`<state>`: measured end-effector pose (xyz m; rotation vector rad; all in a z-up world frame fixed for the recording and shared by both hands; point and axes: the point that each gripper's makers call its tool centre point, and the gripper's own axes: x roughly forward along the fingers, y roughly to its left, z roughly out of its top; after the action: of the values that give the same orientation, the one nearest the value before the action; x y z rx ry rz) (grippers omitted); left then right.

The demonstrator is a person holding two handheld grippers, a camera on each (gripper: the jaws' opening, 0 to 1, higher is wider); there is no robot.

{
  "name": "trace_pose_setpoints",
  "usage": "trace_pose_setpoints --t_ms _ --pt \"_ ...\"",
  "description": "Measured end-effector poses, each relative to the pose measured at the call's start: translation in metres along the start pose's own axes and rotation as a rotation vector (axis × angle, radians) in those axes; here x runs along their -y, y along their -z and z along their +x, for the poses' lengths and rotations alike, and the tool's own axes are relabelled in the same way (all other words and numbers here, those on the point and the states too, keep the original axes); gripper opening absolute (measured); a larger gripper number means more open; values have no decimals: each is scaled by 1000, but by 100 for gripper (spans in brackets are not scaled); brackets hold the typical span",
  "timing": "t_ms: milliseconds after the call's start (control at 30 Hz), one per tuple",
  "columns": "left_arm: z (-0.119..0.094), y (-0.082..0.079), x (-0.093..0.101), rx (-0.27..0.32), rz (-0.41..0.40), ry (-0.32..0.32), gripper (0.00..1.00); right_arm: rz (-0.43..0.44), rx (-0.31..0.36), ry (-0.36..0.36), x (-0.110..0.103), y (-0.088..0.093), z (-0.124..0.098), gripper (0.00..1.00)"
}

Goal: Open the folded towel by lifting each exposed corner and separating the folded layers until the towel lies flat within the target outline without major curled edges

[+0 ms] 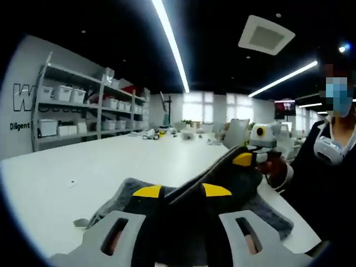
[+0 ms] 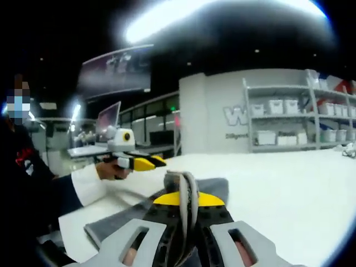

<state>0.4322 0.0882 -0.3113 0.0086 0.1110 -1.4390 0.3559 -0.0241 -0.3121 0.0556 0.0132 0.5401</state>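
Indoors — white table, shelving behind; both grippers' fingers clamped on grey towel.

A person holds a tool in each hand, both tilted upward. The left tool has its yellow-tipped jaws closed on a raised fold of the grey towel. The right tool pinches another bunched edge between closed jaws. Each tool appears in the other's view, gripped by a hand in a white cuff.
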Motion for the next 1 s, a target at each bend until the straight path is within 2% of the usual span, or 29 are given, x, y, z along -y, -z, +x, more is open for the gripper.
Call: trace_pose_setpoints --t_ms 133,267,400,533,600,633,733,800,933,1000 --pt "-1 5 1 -25 -16 -4 22 4 19 30 11 -3 -5 0" --pt "-2 11 0 -53 3 -35 32 12 23 44 20 -3 -8 0" --pt "0 27 -9 -112 17 -89 41 20 29 57 27 -3 -12 0" --pt "-2 45 -21 -208 47 -170 48 29 33 66 33 -1 -15 0" --pt "-1 50 -22 -217 13 -176 51 16 38 75 36 -2 -16 0" --pt "-1 51 -24 -222 11 -188 55 8 38 79 37 -2 -17 0" --pt "0 56 -21 -232 9 -184 57 9 46 73 39 -2 -19 0" --pt "2 58 -21 -239 9 -189 63 10 48 75 40 -2 -21 0" --pt "4 62 -31 -238 15 -251 89 0 47 83 44 -1 -23 0" --pt "3 63 -33 -237 5 -261 92 -5 41 85 48 1 -23 0"
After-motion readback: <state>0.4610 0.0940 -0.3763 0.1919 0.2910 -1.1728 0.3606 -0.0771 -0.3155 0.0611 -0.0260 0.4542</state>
